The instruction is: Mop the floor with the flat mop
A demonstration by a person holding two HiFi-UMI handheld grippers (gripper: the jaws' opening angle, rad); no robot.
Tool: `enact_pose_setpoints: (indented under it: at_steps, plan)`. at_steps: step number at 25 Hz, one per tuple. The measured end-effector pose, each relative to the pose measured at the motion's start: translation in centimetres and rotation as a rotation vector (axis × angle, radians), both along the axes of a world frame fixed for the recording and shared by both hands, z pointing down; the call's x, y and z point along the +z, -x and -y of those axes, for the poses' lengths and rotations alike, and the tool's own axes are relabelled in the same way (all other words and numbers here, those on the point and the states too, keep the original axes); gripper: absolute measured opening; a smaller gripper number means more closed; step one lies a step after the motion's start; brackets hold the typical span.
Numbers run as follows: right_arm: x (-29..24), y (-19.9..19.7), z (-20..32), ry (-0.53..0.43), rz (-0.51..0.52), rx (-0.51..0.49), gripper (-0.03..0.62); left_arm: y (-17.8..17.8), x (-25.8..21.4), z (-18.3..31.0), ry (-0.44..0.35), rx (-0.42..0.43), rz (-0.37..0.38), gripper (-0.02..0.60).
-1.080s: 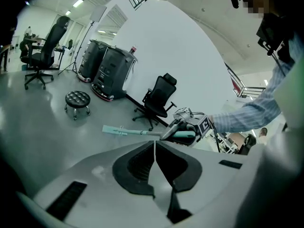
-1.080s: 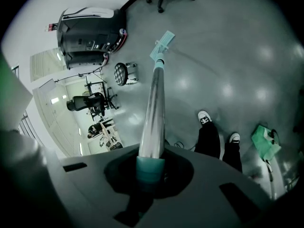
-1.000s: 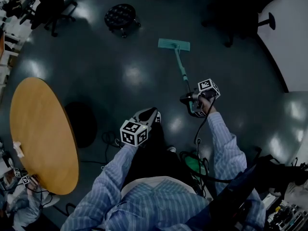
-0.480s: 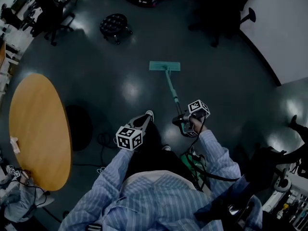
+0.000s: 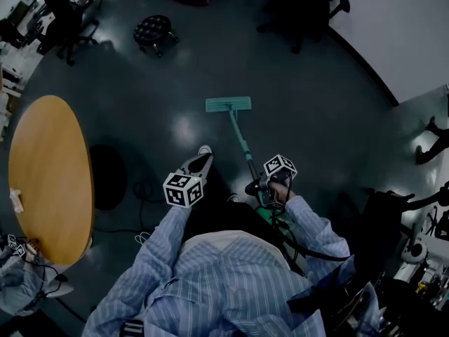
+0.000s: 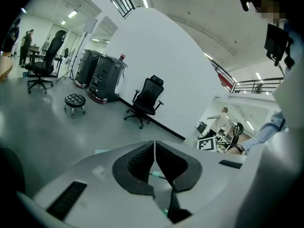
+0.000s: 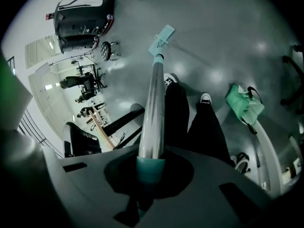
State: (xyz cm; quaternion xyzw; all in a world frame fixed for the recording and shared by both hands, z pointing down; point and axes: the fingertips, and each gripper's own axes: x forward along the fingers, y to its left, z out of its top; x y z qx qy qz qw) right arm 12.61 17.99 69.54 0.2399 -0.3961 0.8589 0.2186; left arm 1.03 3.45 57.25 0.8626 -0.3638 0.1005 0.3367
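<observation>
The flat mop's teal head (image 5: 228, 104) lies flat on the dark floor ahead of my feet. Its thin handle (image 5: 243, 146) slants back to my right gripper (image 5: 263, 188), which is shut on the handle's upper end. In the right gripper view the metal handle (image 7: 153, 113) runs out from between the jaws of the right gripper (image 7: 151, 167) down to the mop head (image 7: 161, 38). My left gripper (image 5: 198, 166) hangs beside my left leg, clear of the mop. In its own view the left gripper (image 6: 155, 144) has its jaws together with nothing held.
A round wooden table (image 5: 42, 181) stands at the left. A black stool (image 5: 153, 29) and office chairs (image 5: 302, 12) sit farther out. Cables (image 5: 144, 192) lie near the table's base. A green bag (image 7: 244, 103) rests on the floor behind my feet.
The mop head has slid back toward my feet along the floor. My right gripper came lower and closer with the handle. The left gripper stayed shut by my leg.
</observation>
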Motion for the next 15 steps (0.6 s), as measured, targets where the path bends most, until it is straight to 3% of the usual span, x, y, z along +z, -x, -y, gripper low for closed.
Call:
enact_pose_setpoints:
  at_steps: [9,15]
  plan:
    - [-1.1,-3.3,-10.1,0.020,-0.019,-0.067,0.015,-0.6,0.0,-6.2,-0.021,0.034,0.002,0.014]
    - [-4.6,-4.1,-14.2,0.034,0.000,-0.030,0.017,-0.8,-2.0,-8.2,-0.046,0.050,-0.002,0.014]
